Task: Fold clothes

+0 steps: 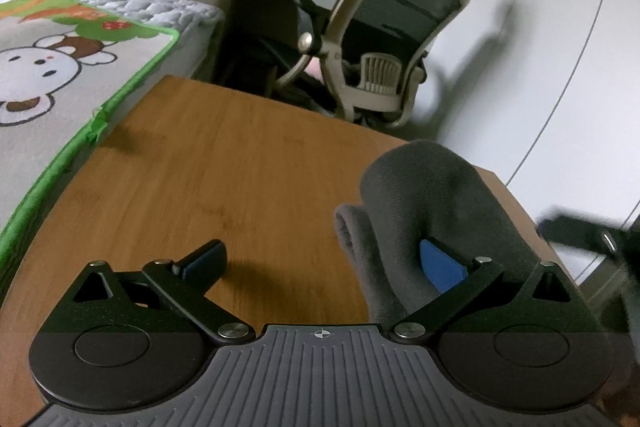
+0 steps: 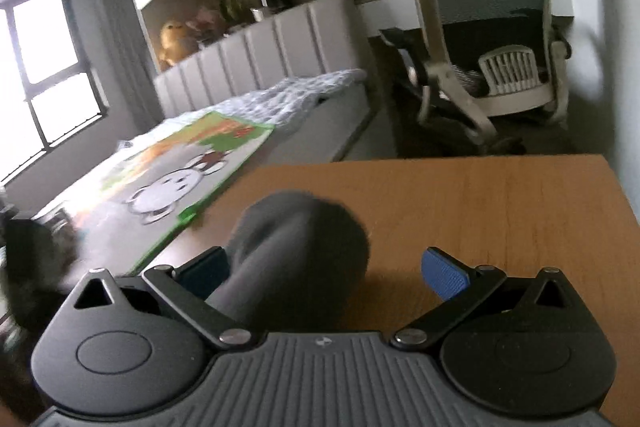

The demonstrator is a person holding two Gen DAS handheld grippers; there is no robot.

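Note:
A dark grey folded garment (image 1: 432, 211) lies bunched on the wooden table (image 1: 224, 167), at the right in the left wrist view. My left gripper (image 1: 320, 259) is open, its right blue pad (image 1: 440, 267) resting against the cloth, its left finger over bare wood. In the right wrist view the same garment (image 2: 304, 243) is blurred and sits between the fingers, nearer the left one. My right gripper (image 2: 324, 267) is open over the table (image 2: 480, 211). The right gripper's dark body (image 1: 588, 227) shows blurred at the right edge of the left wrist view.
A cartoon-print mat with a green border (image 1: 60, 75) lies on the bed left of the table. A beige office chair (image 1: 384, 39) stands beyond the table's far edge, by a white wall. The padded headboard (image 2: 272, 51) is behind the bed.

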